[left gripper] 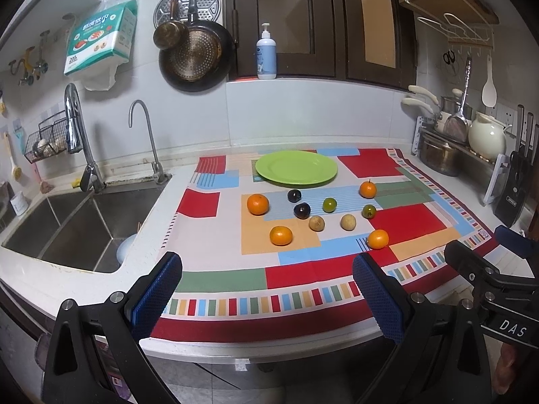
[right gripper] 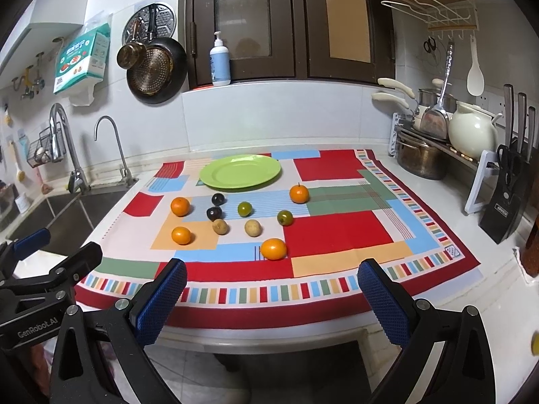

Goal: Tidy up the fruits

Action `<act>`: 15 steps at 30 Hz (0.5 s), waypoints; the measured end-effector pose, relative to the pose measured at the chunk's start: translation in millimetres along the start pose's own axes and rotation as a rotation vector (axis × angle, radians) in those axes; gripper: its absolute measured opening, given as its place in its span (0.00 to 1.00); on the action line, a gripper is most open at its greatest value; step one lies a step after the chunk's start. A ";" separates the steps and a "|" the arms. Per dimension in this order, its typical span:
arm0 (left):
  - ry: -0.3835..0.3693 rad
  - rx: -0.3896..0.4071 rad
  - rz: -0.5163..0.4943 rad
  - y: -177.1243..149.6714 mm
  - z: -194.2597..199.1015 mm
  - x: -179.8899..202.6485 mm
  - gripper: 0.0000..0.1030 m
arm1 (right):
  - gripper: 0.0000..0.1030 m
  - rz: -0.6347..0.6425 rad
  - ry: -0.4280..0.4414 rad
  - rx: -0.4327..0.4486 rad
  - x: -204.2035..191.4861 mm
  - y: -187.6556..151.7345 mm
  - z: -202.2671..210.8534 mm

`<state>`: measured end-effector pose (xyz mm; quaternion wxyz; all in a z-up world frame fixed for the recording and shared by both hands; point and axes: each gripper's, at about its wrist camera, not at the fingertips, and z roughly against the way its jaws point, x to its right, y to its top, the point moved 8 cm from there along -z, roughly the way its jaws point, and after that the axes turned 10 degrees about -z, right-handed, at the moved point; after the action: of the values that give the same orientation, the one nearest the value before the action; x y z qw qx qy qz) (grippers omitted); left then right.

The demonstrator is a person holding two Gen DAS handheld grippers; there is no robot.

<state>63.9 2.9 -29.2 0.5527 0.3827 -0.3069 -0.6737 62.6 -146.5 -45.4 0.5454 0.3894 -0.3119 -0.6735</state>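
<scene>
Fruit, ten pieces, loose on a patchwork cloth [left gripper: 397, 222] spread over the white worktop [left gripper: 175, 232]; none touching another.

Oranges, four: one at the left of the group [left gripper: 257, 204], one nearer the front edge [left gripper: 281, 235], one at the front right [left gripper: 377, 239], one with a stem at the back right [left gripper: 367, 189].

Dark plums, two: one just in front of the plate [left gripper: 294, 195], the other a little nearer [left gripper: 302, 210].

Green fruits, two: one mid-group [left gripper: 329, 204], one to its right [left gripper: 369, 211].

Tan round fruits, two: side by side, apart, in the front half of the group [left gripper: 316, 223] and [left gripper: 348, 222].

Green plate [left gripper: 296, 168]: bare, on the cloth toward the back edge of the worktop, behind all the fruit.

Left gripper [left gripper: 267, 291]: blue-padded fingers wide apart, holding nothing, above the front edge of the worktop, well short of the fruit.

Right gripper [right gripper: 271, 298]: fingers likewise spread wide, holding nothing, above the front edge beside the left one.

Sink [left gripper: 77, 222]: steel, set into the left end of the worktop, two taps behind it.

Pots and a cream kettle [left gripper: 486, 133]: on a rack at the right end, with a knife block [left gripper: 513, 188] beside it.

Soap bottle [left gripper: 266, 52]: on the sill behind the worktop.
</scene>
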 end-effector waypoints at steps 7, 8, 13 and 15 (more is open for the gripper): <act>0.000 -0.001 0.001 -0.5 0.7 0.5 1.00 | 0.99 0.000 0.000 0.000 0.2 -0.7 -0.7; -0.001 -0.001 0.001 -0.7 0.7 0.6 1.00 | 0.99 0.000 0.000 0.000 0.0 -0.8 -0.6; -0.001 0.000 0.000 -0.7 0.4 0.6 1.00 | 0.99 -0.001 0.001 -0.001 -1.6 -0.4 -0.3; 0.002 0.001 0.000 -0.5 0.6 0.4 1.00 | 0.99 -0.001 -0.001 -0.001 -0.7 -0.5 -0.9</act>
<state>63.1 2.6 -29.3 0.5526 0.3836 -0.3068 -0.6733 63.2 -145.7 -46.2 0.5450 0.3891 -0.3117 -0.6741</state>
